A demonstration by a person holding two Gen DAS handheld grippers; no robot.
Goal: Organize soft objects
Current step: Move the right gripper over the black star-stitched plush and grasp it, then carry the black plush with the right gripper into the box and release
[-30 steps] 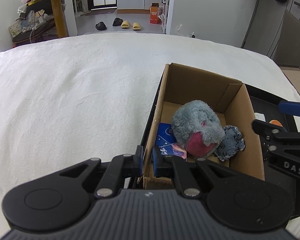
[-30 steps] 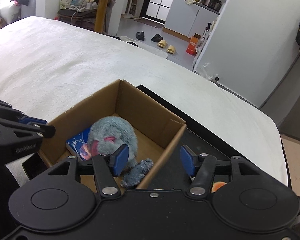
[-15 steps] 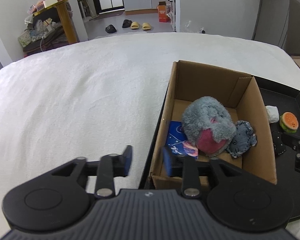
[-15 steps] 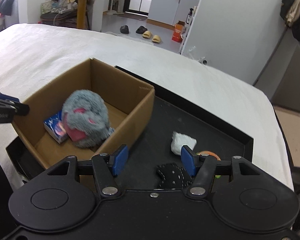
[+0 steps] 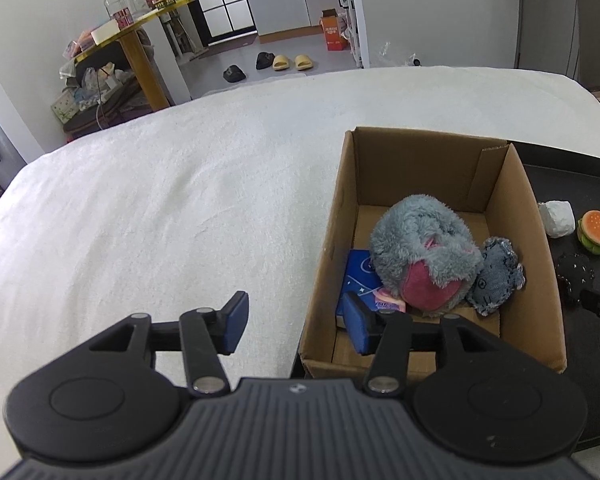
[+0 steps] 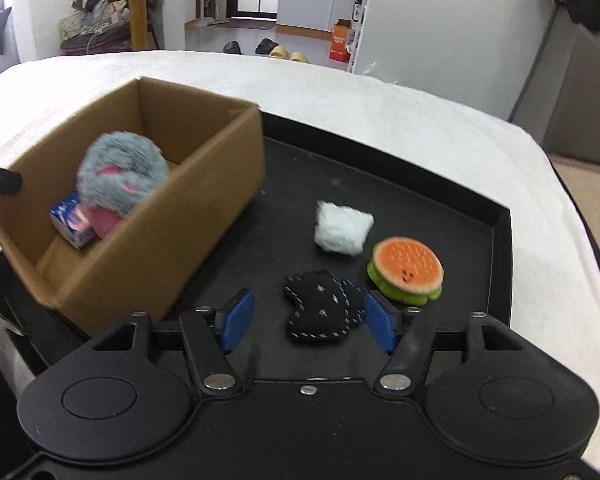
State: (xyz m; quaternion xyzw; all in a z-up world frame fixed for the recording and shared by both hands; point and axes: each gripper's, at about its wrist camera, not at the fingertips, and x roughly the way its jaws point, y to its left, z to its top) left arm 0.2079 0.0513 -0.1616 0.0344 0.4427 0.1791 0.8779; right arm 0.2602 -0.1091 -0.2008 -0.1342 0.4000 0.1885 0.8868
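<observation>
A cardboard box stands on a black tray. In it lie a grey fluffy plush with a pink patch, a small denim plush and a blue packet. On the tray lie a black stitched plush, a burger plush and a white fluffy pad. My left gripper is open and empty, straddling the box's near-left corner. My right gripper is open and empty, with the black plush between its fingers.
The tray rests on a wide white towel-covered surface. Beyond it are a yellow table with clutter, slippers on the floor and an orange box.
My left gripper has opened from shut on the box's wall and drawn back a little. My right gripper has swung right from the box to over the black plush on the tray.
</observation>
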